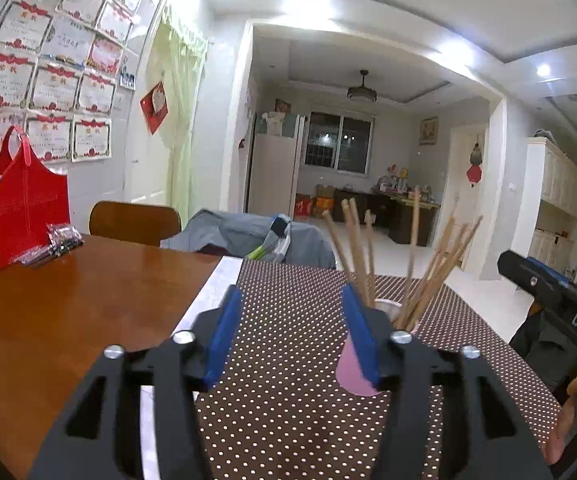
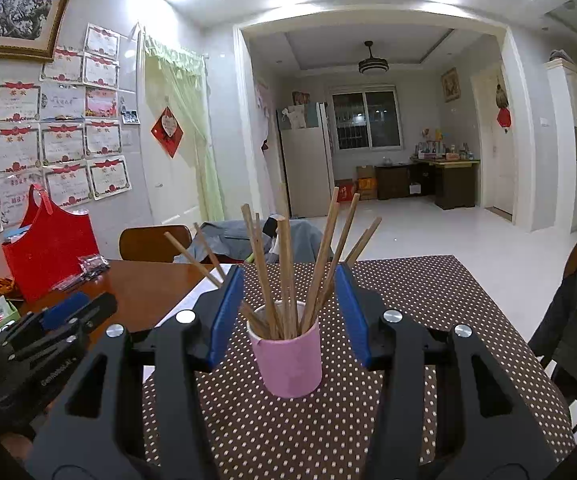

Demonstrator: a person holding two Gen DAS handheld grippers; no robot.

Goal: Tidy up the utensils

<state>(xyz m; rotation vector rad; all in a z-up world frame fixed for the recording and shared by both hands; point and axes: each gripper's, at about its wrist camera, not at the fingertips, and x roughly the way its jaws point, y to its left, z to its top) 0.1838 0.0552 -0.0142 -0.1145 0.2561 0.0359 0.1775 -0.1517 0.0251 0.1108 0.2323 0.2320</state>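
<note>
Right wrist view showed the right gripper (image 2: 288, 312) near level, jaws apart, the pink cup (image 2: 288, 360) of chopsticks (image 2: 284, 272) standing between them, untouched. Left gripper (image 1: 288, 332) jaws stood apart, empty.

Dotted mat (image 2: 428, 320) bare right of pink cup (image 2: 288, 364), splayed chopsticks (image 2: 284, 264) crowd above — left perhaps tighter.

We see a pink cup (image 2: 288, 360) standing upright on the dotted brown mat (image 2: 428, 320). Wooden chopsticks (image 2: 284, 276) stand in it, fanned outward.
</note>
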